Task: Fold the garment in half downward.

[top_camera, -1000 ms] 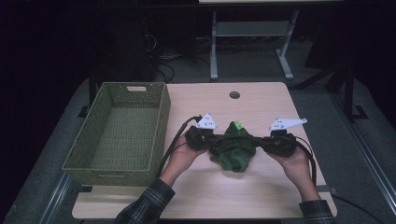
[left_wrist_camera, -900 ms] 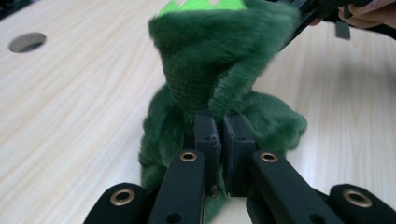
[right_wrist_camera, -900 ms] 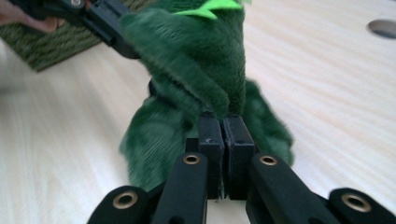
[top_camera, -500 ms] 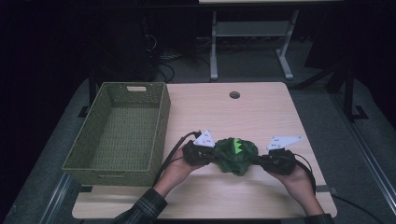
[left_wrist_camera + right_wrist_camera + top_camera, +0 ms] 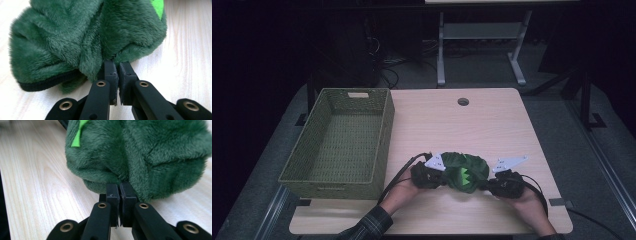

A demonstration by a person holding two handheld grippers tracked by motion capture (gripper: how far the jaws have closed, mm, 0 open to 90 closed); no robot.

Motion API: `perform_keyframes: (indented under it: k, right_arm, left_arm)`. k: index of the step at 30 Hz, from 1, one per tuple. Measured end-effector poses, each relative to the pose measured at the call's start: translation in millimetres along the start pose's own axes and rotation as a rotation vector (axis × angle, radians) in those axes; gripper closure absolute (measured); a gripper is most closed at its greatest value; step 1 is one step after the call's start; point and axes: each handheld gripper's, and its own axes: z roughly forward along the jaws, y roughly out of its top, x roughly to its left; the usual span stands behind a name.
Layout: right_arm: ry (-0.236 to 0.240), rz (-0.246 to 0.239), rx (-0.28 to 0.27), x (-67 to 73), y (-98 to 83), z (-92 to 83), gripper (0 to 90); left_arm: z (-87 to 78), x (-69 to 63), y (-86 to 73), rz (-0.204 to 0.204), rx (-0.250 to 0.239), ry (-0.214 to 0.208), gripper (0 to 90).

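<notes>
A dark green fleece garment [image 5: 464, 171] with bright green spikes lies bunched on the wooden table [image 5: 492, 120] near its front edge. My left gripper [image 5: 438, 176] is shut on the garment's left side, and my right gripper [image 5: 490, 183] is shut on its right side. In the left gripper view the jaws [image 5: 117, 67] pinch a fold of the plush fabric [image 5: 75, 40] above a black ribbed hem. In the right gripper view the jaws [image 5: 118, 188] clamp another fold of the fabric [image 5: 150, 155], which rests on the tabletop.
A green woven basket [image 5: 339, 142] stands empty at the left side of the table, close to my left hand. A round cable hole [image 5: 463, 101] sits near the far edge. Cables trail from both grippers toward the front.
Both grippers have come down and toward the front edge with the garment held between them. The garment now rests bunched on the table instead of hanging.
</notes>
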Motion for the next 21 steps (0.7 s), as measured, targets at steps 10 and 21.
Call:
perform_keyframes:
  k: [10,21]
  right_arm:
    - [0.011,-0.001,0.052,-1.0,-1.4,13.4,87.2]
    - [0.006,-0.004,-0.034,6.6,-3.7,-11.4,65.1]
  left_arm:
    - [8.6,-1.8,-4.1,0.009,0.03,-0.001,85.7]
    - [-18.2,-15.9,1.0,-0.006,-0.028,0.007,55.2]
